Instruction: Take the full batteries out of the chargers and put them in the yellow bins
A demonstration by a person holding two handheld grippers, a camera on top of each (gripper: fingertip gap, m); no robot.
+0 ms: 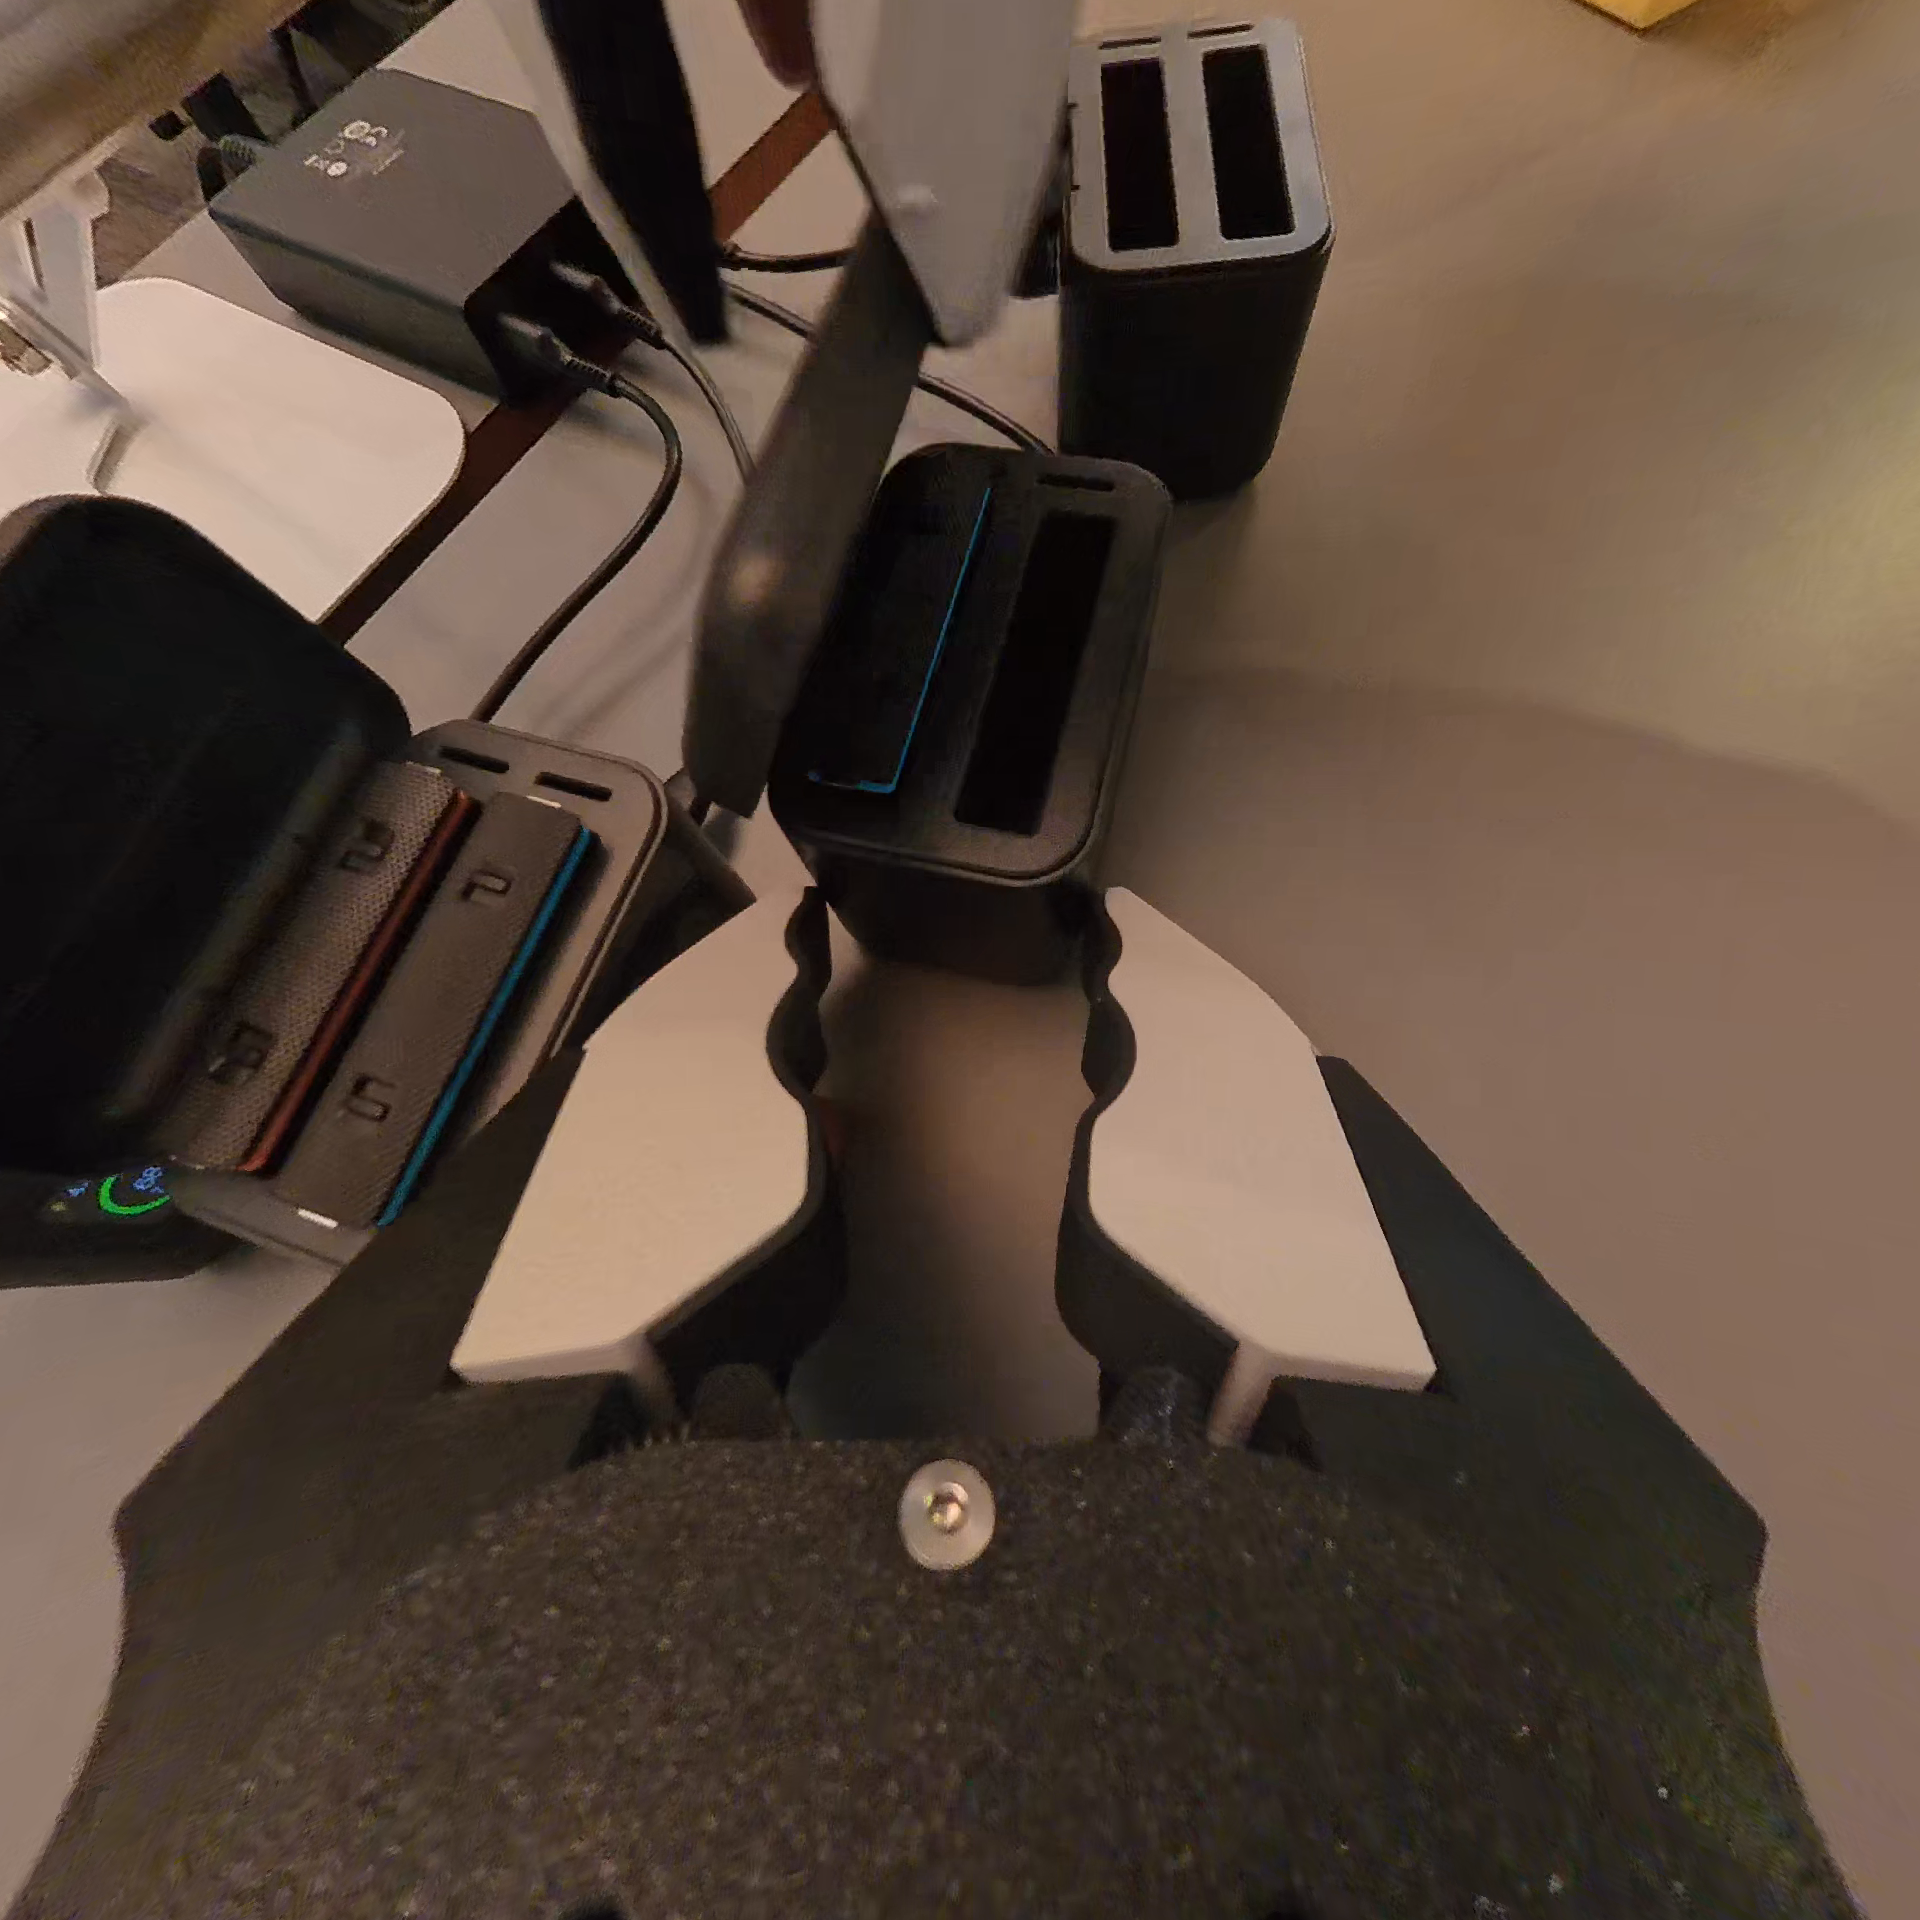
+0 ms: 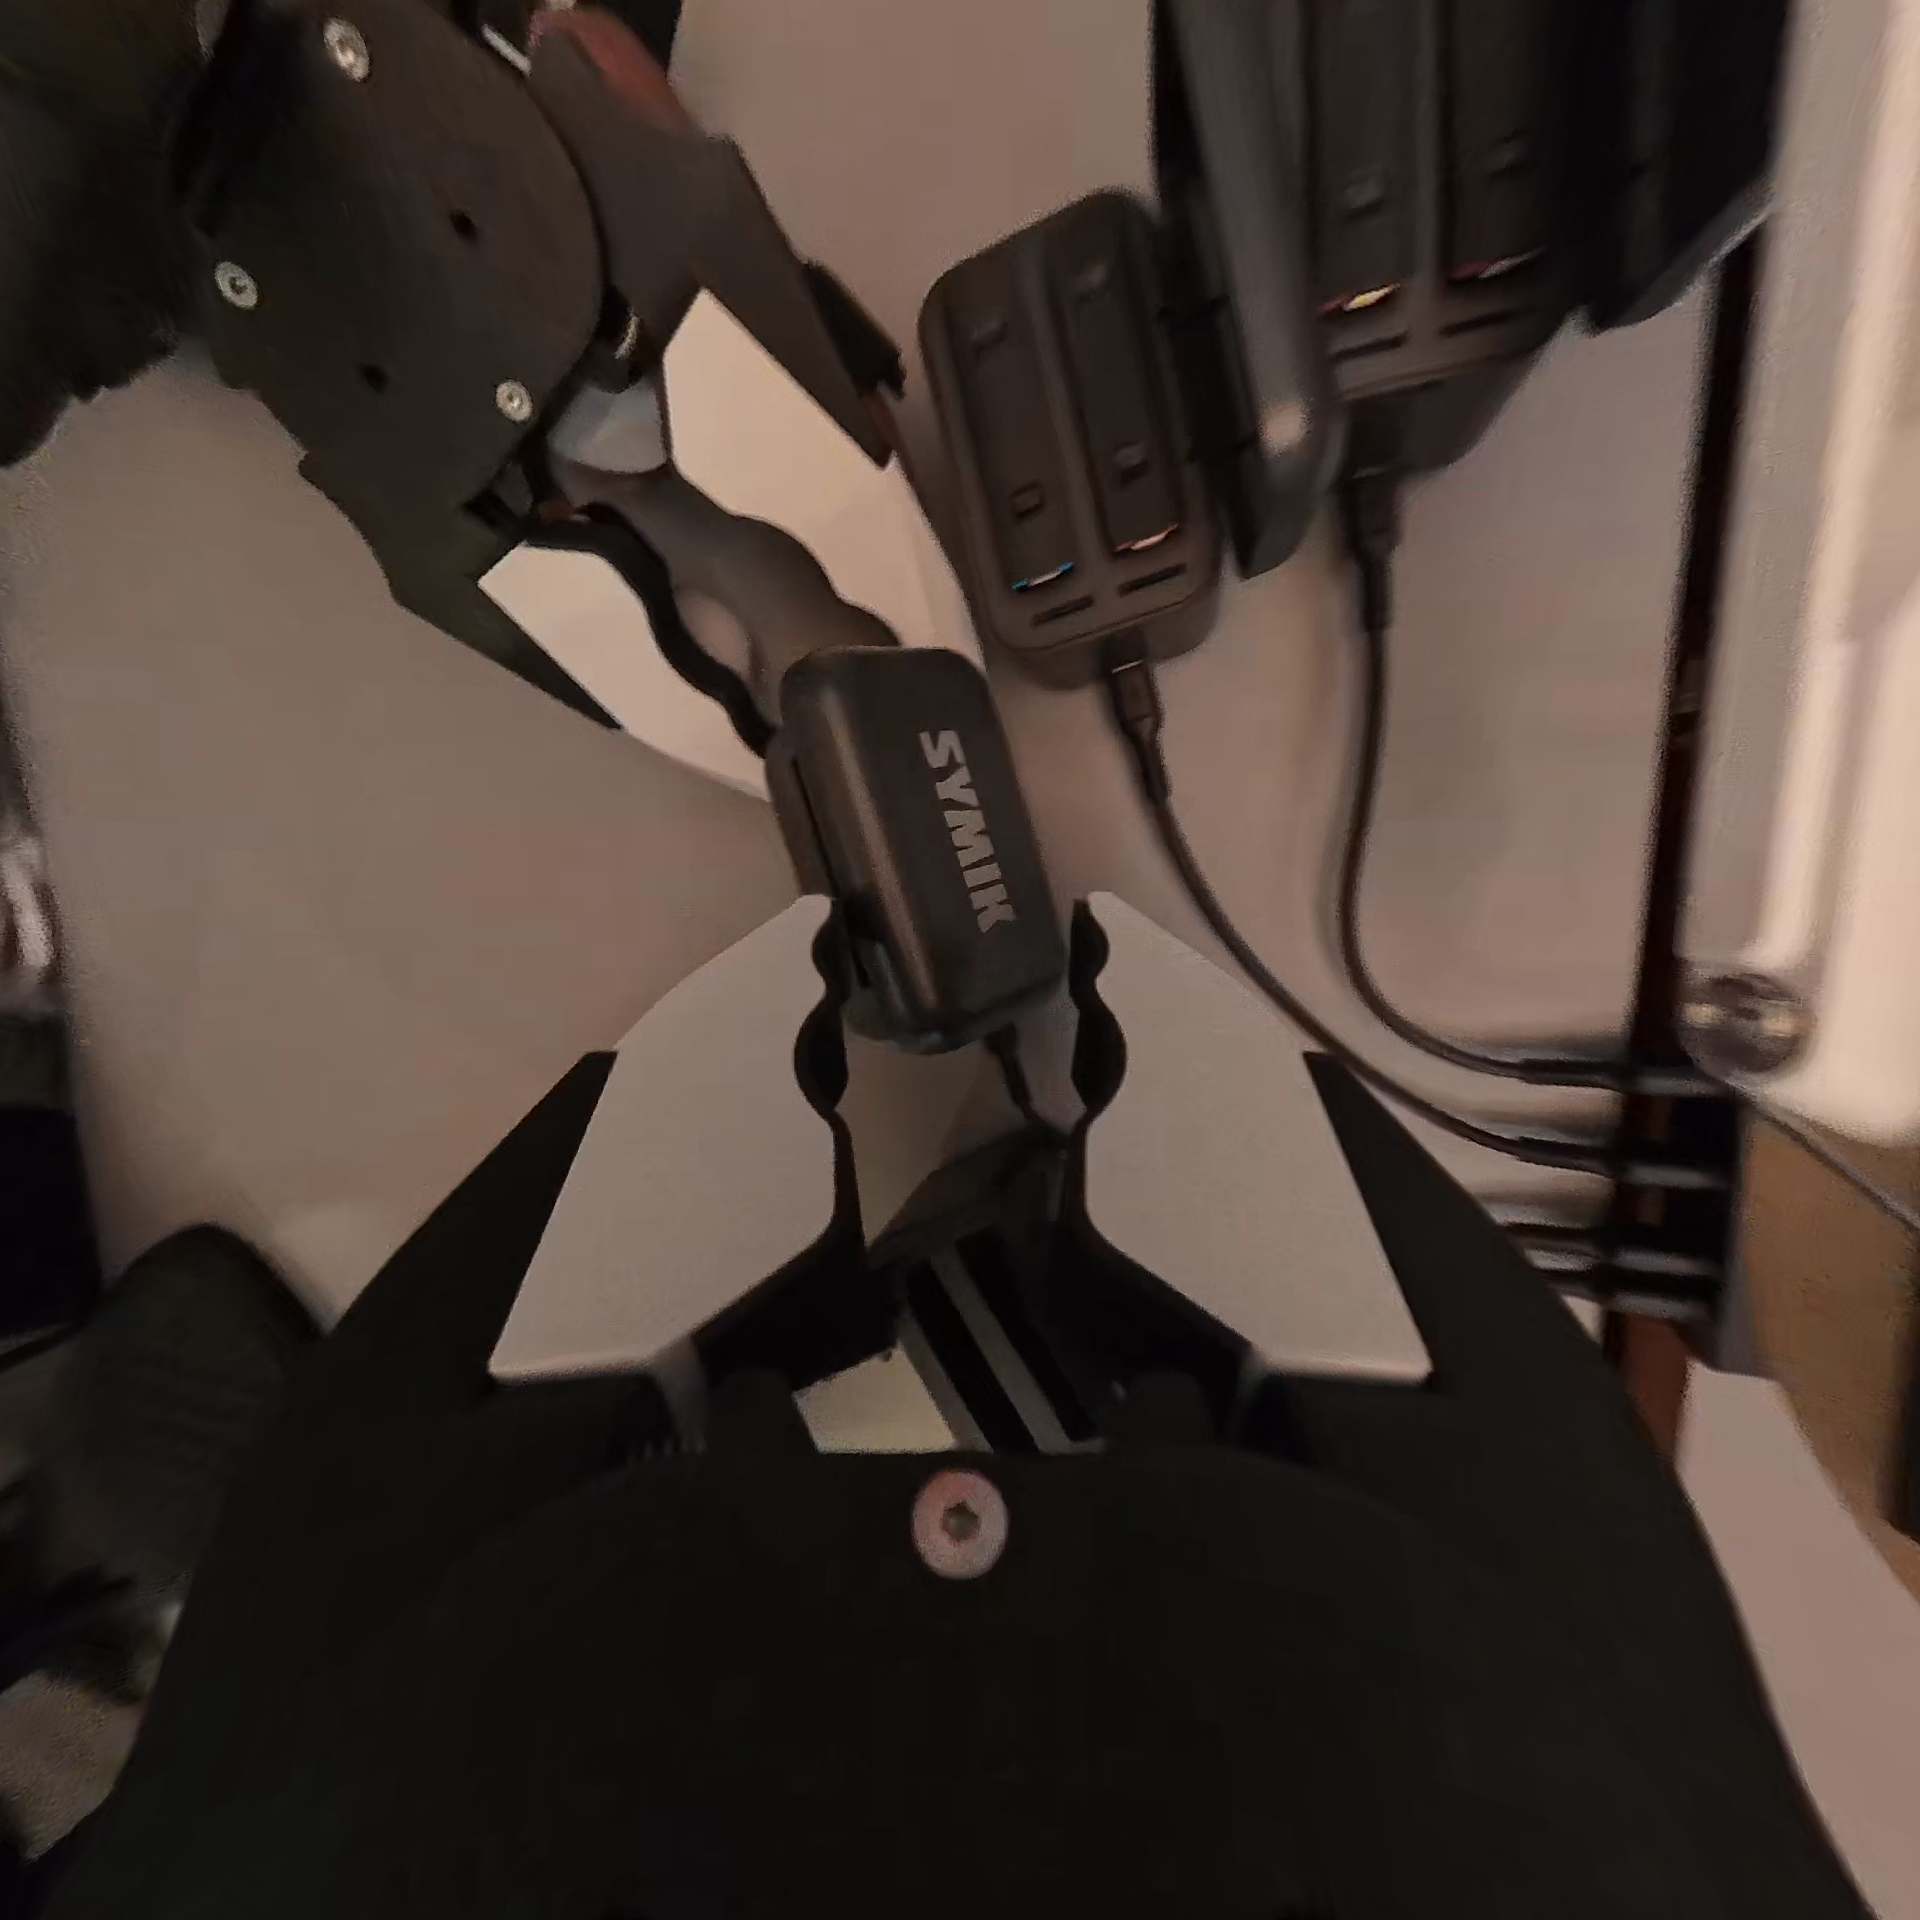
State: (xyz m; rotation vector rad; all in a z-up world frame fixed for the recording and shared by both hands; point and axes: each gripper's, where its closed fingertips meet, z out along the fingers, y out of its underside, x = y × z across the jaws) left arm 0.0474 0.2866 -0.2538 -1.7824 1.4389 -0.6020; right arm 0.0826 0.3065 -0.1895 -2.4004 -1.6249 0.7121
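Observation:
My left gripper (image 1: 956,914) is shut on the base of a black two-slot charger (image 1: 966,675). Its left slot holds a blue-edged battery (image 1: 894,644) and its right slot is empty. My right gripper (image 2: 958,956) is open and blurred; the same charger (image 2: 914,831) lies just beyond its tips. One of its fingers (image 1: 769,582) hangs by the charger's left wall in the left wrist view. The left gripper's fingers (image 2: 748,551) touch the charger's far end. A yellow bin corner (image 1: 1642,10) shows at the top right.
A charger (image 1: 416,997) with a red-edged and a blue-edged battery stands at the left, also in the right wrist view (image 2: 1081,447). A charger with both slots empty (image 1: 1195,260) stands behind. A power adapter (image 1: 384,208) and cables (image 1: 644,499) lie at the back left. My hands' fingertips stand some 8 centimeters from each other. The power adapter (image 1: 384,208) lies around 20 centimeters away from my right fingertips.

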